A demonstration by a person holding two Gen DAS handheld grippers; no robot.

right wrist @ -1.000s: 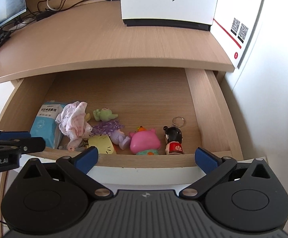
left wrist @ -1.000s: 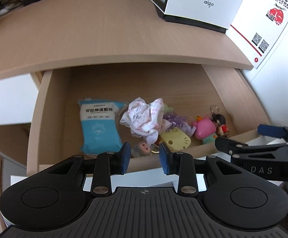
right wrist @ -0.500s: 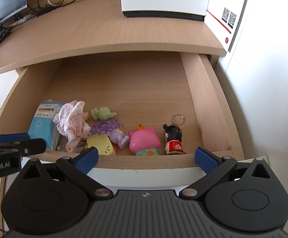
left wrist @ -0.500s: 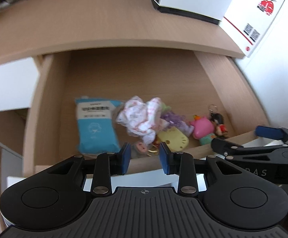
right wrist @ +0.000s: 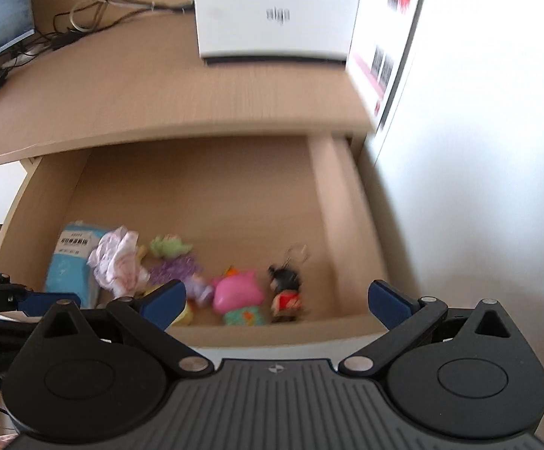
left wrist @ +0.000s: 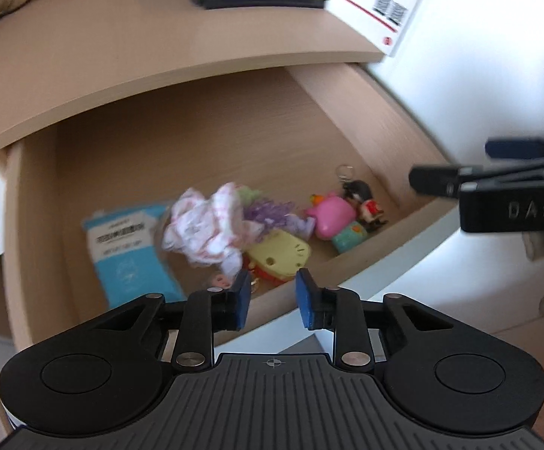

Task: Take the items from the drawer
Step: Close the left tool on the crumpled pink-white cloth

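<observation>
Right gripper (right wrist: 275, 300), fingers wide apart, hovers above the doll (right wrist: 286, 294). Left gripper (left wrist: 272, 300), fingers slightly parted, empty, lies farther

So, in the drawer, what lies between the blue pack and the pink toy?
Between the blue pack and the pink toy lie a crumpled cloth, a purple toy and a yellow toy. The left wrist view shows it best.

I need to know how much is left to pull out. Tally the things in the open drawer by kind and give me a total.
Blue packet: 1
Crumpled pink-and-white cloth: 1
Small toys and figures: 6 (green, purple, yellow, pink, red-dressed keychain doll, small pink one)
Total: 8, though blur may hide more.
</observation>
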